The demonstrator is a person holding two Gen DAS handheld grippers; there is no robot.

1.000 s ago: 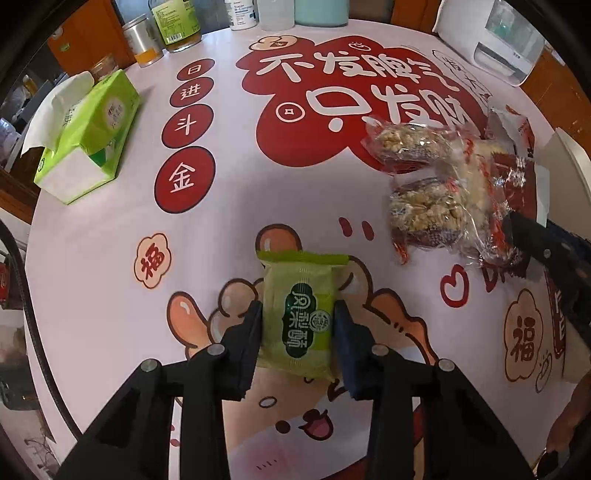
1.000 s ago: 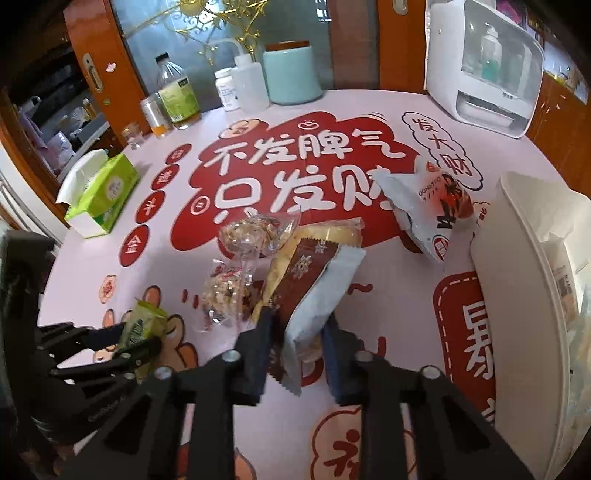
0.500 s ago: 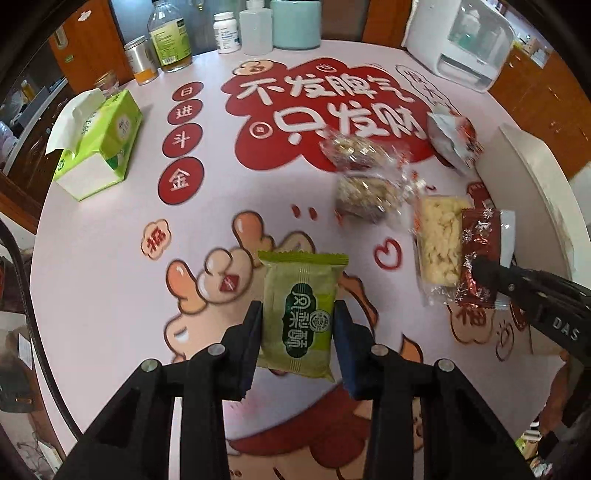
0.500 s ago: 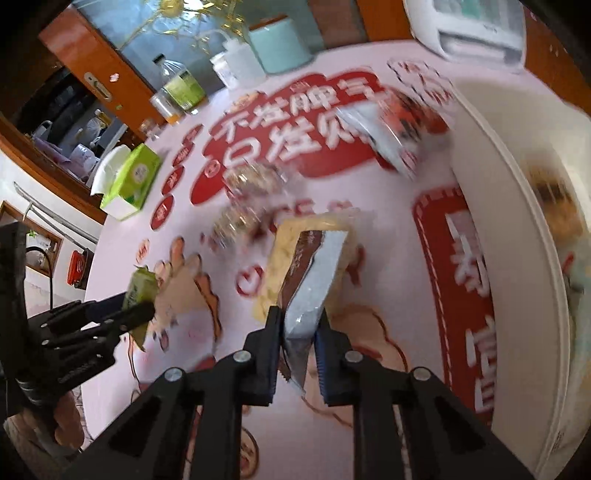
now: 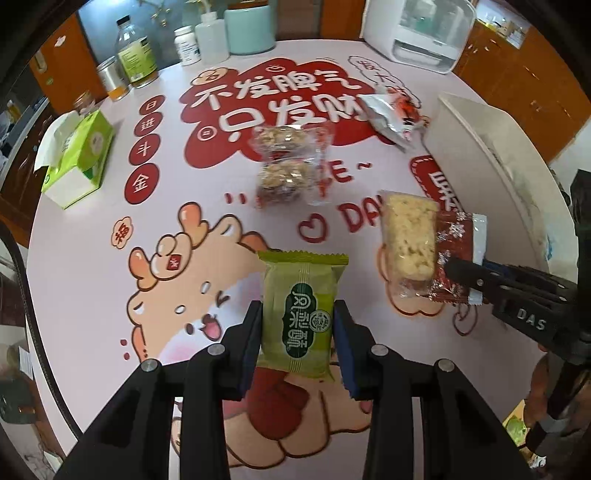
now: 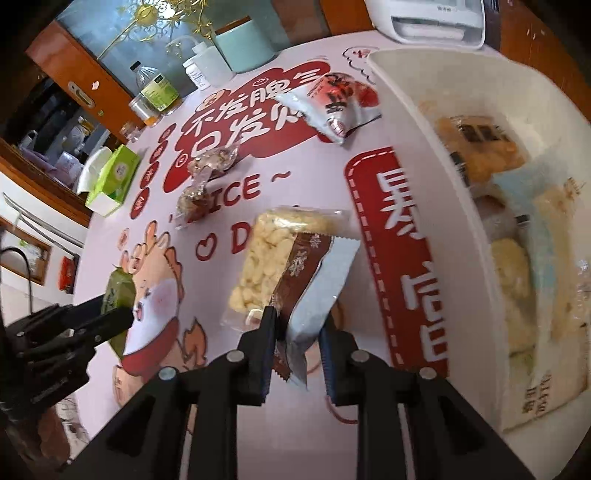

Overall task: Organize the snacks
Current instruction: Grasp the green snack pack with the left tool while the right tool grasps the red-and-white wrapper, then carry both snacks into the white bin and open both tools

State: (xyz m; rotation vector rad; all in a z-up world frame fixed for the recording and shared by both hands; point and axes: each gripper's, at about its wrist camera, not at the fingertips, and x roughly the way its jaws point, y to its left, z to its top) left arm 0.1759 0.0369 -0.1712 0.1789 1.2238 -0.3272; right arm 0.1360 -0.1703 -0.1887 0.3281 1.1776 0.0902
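My left gripper (image 5: 298, 332) is shut on a green pineapple-cake packet (image 5: 301, 314) and holds it above the table; it also shows in the right wrist view (image 6: 118, 295). My right gripper (image 6: 297, 336) is shut on a brown and white snack packet (image 6: 314, 280), seen also in the left wrist view (image 5: 456, 254), held above a clear packet of puffed rice cake (image 6: 266, 258) beside the white bin (image 6: 436, 177). The bin holds several snacks. Two nut-bar packets (image 5: 284, 162) and a red and silver bag (image 5: 391, 114) lie on the table.
A green tissue box (image 5: 77, 155) sits at the table's left. Bottles, a jar and a teal canister (image 5: 251, 29) line the far edge. A white appliance (image 5: 417, 33) stands at the far right. The table carries a pink and red printed cloth (image 5: 92, 277).
Both grippers have lifted and drawn back with their packets. The right gripper has swung right toward the white bin, whose inside now shows.
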